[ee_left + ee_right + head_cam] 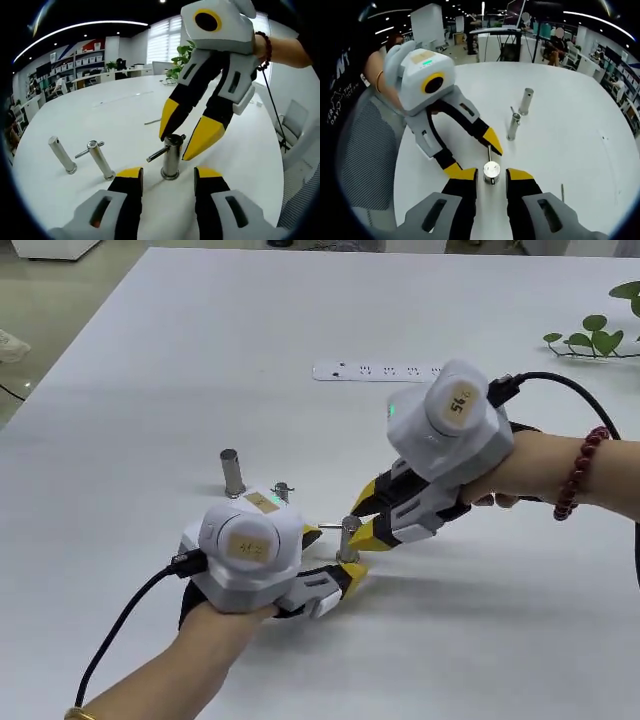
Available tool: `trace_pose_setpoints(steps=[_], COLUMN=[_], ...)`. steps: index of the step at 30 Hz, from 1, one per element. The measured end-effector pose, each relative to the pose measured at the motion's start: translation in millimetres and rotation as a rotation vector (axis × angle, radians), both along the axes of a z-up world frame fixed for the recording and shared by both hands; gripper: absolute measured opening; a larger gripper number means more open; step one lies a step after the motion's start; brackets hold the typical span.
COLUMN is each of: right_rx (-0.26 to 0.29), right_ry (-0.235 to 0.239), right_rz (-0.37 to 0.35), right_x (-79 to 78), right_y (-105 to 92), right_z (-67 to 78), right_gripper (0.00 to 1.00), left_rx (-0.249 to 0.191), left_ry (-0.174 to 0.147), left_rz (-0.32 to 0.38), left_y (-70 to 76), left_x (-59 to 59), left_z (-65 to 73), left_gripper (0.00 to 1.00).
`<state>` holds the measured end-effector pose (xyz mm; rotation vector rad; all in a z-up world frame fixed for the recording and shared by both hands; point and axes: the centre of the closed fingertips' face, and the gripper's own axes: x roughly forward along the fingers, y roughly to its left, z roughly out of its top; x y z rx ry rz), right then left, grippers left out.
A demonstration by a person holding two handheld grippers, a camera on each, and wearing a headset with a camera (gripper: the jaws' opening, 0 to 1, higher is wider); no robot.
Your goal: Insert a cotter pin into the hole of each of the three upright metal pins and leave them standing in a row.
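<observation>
Three metal pins stand upright in a row on the white table [200,360]. The nearest pin [349,540] has a cotter pin [157,153] poking out of its hole. My left gripper [332,555] is open, jaws either side of this pin's base [171,170]. My right gripper [365,518] is open too, its yellow tips straddling the pin's top [491,171]. The middle pin [100,160] carries a cotter pin. The far pin [62,155] shows none.
A loose cotter pin [152,121] lies on the table beyond the grippers. A white power strip [375,371] lies farther back, and a green plant [600,335] sits at the far right. A cable trails from each gripper.
</observation>
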<state>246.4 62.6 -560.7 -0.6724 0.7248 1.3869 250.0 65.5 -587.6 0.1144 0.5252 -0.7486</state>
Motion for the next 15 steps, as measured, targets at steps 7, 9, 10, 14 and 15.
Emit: trace_pose_setpoints(steps=[7,9,10,14,15], right_rx=[0.006,0.004,0.001,0.006,0.007], right_ry=[0.029,0.034,0.032,0.036,0.033], right_rz=[-0.017,-0.020,-0.019,-0.026,-0.028], right_x=[-0.6,-1.3,-1.7,-2.1,-1.7], right_y=[3.5,4.7,5.4,6.9,7.2], right_z=[-4.7,-5.5,-6.3,-6.8,-6.9], right_gripper=[0.16,0.15,0.14,0.09,0.09], left_rx=[0.003,-0.003,-0.005,-0.016,-0.026], left_ry=[-0.011,-0.010,-0.012,-0.010,-0.006], left_rz=[-0.012,-0.020,-0.027,-0.037,-0.037], left_y=[5.0,5.7,5.7,7.7,8.7], left_x=[-4.9,-7.2,-9.3,-14.7,-16.6], left_z=[5.8,7.9,9.8,15.0,17.1], left_gripper=[0.46,0.49,0.50,0.55,0.56])
